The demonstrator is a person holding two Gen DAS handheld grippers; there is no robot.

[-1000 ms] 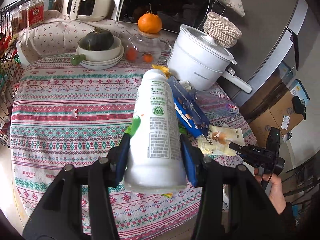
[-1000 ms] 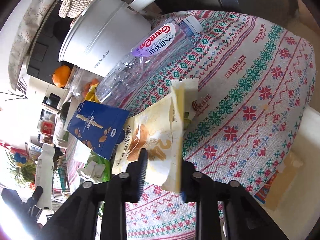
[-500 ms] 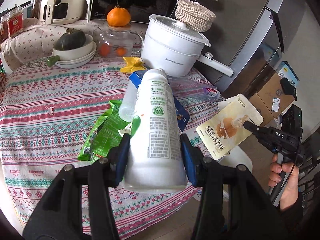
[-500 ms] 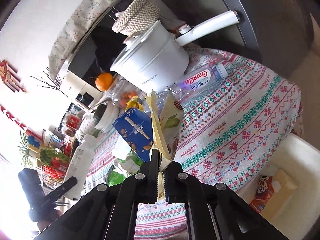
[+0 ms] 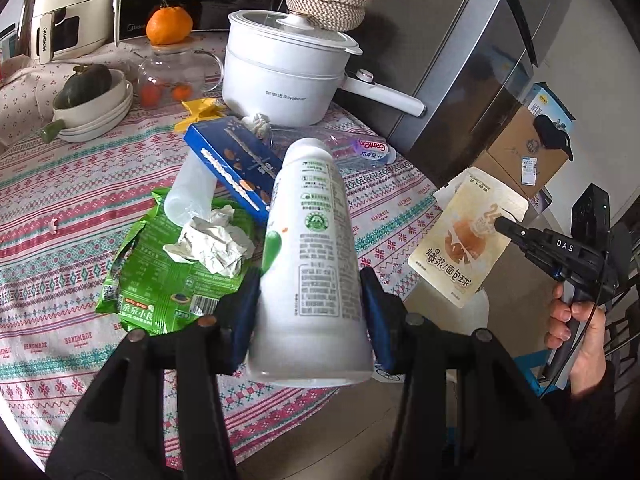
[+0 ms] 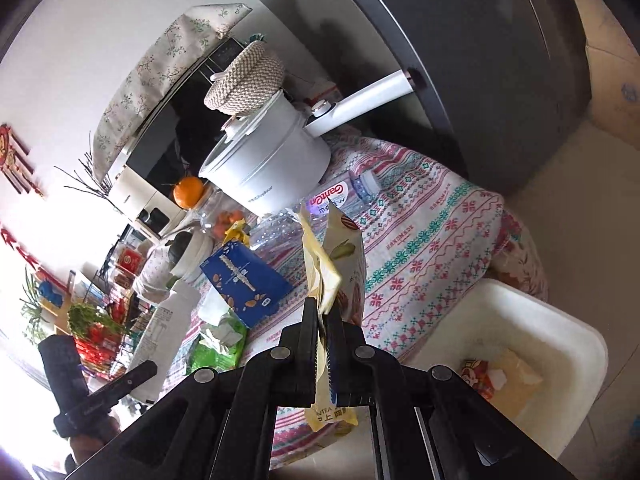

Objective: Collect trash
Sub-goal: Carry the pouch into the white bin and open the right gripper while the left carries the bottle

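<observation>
Your R gripper (image 6: pixel 325 332) pinches the yellow snack pouch (image 6: pixel 334 264) edge-on, w/ the white bin (image 6: pixel 560 320) below and to its right, nearer than to L. L gripper (image 5: pixel 308 300) clamps the white bottle (image 5: pixel 310 264), long axis pointing away over the table (image 5: pixel 60 208).

The left gripper (image 5: pixel 310 304) has its jaws clamped on the lower body of a white bottle (image 5: pixel 310 264), held above the tabletop (image 5: pixel 60 208) edge. Beneath it on the patterned cloth lie a green snack bag (image 5: pixel 160 280) with crumpled paper (image 5: pixel 212 242) on top, a blue box (image 5: pixel 236 164) and a clear plastic bottle (image 5: pixel 360 148). A white pot (image 5: pixel 280 80) stands behind them. At right, the right gripper (image 5: pixel 500 222) pinches a cream snack pouch (image 5: pixel 460 240) off the table's edge.
</observation>
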